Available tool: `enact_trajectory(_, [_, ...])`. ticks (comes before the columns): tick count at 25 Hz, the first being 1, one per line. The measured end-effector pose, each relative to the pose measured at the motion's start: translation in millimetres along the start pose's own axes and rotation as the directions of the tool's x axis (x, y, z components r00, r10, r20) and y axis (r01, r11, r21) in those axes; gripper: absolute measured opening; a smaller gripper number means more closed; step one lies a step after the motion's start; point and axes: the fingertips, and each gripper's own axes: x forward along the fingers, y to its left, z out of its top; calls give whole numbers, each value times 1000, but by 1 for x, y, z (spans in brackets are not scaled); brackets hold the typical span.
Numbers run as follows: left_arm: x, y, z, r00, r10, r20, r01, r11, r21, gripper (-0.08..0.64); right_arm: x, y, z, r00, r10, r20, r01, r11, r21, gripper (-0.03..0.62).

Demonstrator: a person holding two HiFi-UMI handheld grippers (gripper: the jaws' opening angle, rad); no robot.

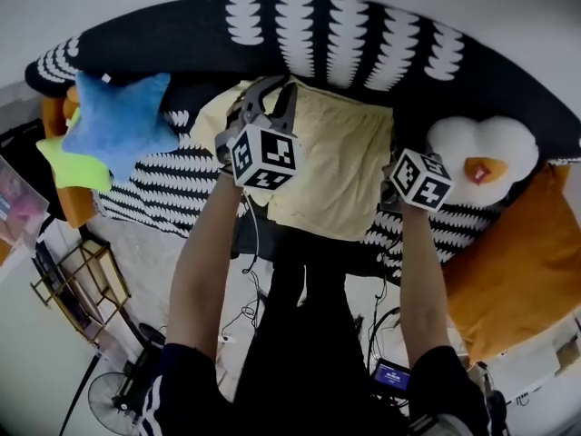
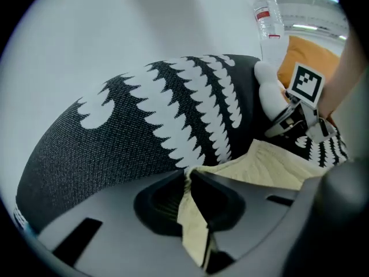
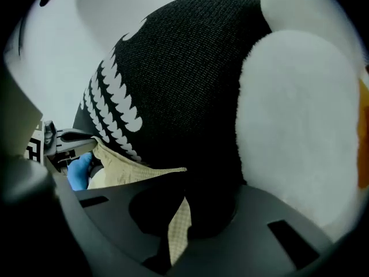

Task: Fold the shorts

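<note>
1. One big black cover (image 1: 363, 34) with white scalloped rows takes up most of the head view. It's draped over a couch or a bed, I honestly can't tell which. It's the work surface here, so everything sits on it.
2. Orange cushion (image 1: 522, 271) is off at the right end, well apart from the action, so it's out of the way.
3. Shorts (image 1: 340, 166), pale yellow, lie spread in the middle of the cover between the two grippers, with the near edge reaching toward the person. They look laid out flat so a fold has clean edges to work from.
4. Blue star pillow (image 1: 118, 121) sits at the left end and a fried-egg plush (image 1: 481, 157) just right of the shorts. Neither is on the fabric.
5. Left gripper (image 2: 189, 180) has its fingers pinching the shorts at the far left corner, with a strip of cloth running down between them.
6. Right gripper (image 3: 183, 198) has its fingers pressed together on a thin bit of the right-hand edge. My guess is both sides get grabbed so the cloth comes up evenly and can be carried over in one go. The fold itself doesn't look started yet.
7. Clear plastic bottle (image 2: 268, 25) stands way in the back, not involved.
</note>
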Motion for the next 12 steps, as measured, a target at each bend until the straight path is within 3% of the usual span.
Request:
enact_trajectory(2, [-6,-4,-3,1000,-31,-1,31,1000,-1,40,1,6,3,999,28,23,-28,1000,0,26])
enact_trajectory(4, [-11,-3,-1,999,-51,-2,51,998,27,41,5,14,9,998,68,9,-68,998,-15,231])
enact_trajectory(5, [-13,-3,1,998,-58,0,58,997,42,40,9,16,10,997,81,-12,-81,996,-32,273])
enact_trajectory(6, [-15,-4,1,998,-64,2,63,997,52,40,13,15,10,996,83,-32,-85,995,-54,276])
enact_trajectory(8, [-17,-4,1,997,-75,5,75,996,57,40,21,9,8,996,70,-61,-76,993,-89,238])
enact_trajectory(9, [-17,-3,1,996,-84,8,83,995,51,40,24,7,9,995,71,-69,-77,993,-87,174])
enact_trajectory(10, [-18,-3,1,995,-97,9,96,995,36,41,24,7,11,994,83,-69,-88,994,-70,62])
enact_trajectory(12, [-20,-5,0,991,-137,0,137,990,-23,40,19,13,15,993,109,-48,-110,994,-25,27])
